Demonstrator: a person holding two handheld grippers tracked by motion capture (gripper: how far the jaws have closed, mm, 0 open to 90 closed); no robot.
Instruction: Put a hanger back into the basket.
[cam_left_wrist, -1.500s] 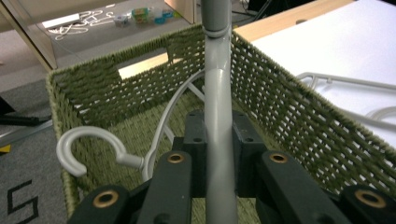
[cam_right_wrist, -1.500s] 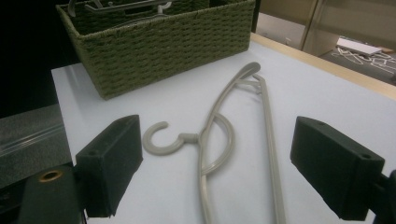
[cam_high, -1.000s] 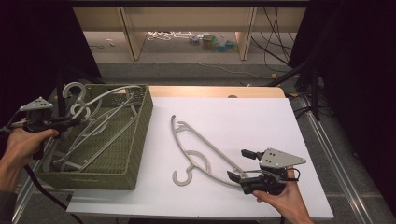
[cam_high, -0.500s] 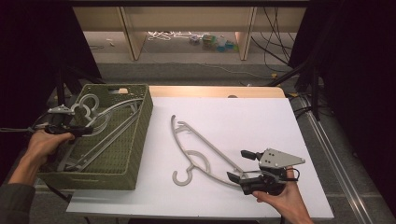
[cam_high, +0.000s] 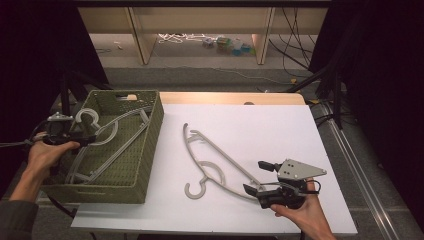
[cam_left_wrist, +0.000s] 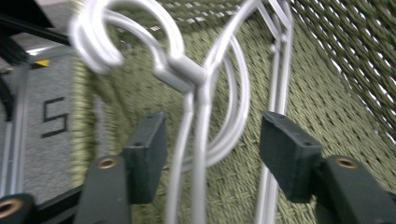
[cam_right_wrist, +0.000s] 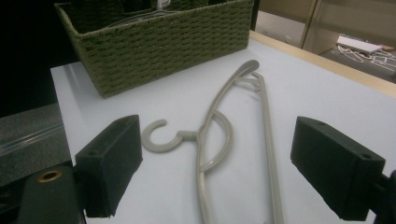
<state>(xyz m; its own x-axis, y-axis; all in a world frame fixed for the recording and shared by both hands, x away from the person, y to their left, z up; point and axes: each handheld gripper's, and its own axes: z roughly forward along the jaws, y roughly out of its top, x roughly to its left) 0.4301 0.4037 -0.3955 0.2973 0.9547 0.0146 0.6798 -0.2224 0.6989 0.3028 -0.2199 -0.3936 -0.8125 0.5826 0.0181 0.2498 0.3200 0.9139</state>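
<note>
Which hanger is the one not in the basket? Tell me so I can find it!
Look at the white table, right of the green woven basket. One grey plastic hanger lies flat there alone, its hook pointing toward the basket, just ahead of the right gripper. The other hangers sit piled inside the basket.

The basket (cam_high: 131, 165) is coarse woven green fibre, rough and matt. The hangers (cam_left_wrist: 201, 107) inside it are smooth, glossy pale-grey plastic. The hanger (cam_high: 220, 162) on the table (cam_high: 280, 125) is matt beige plastic. The tabletop is smooth, matt white with a wood-coloured far edge.
</note>
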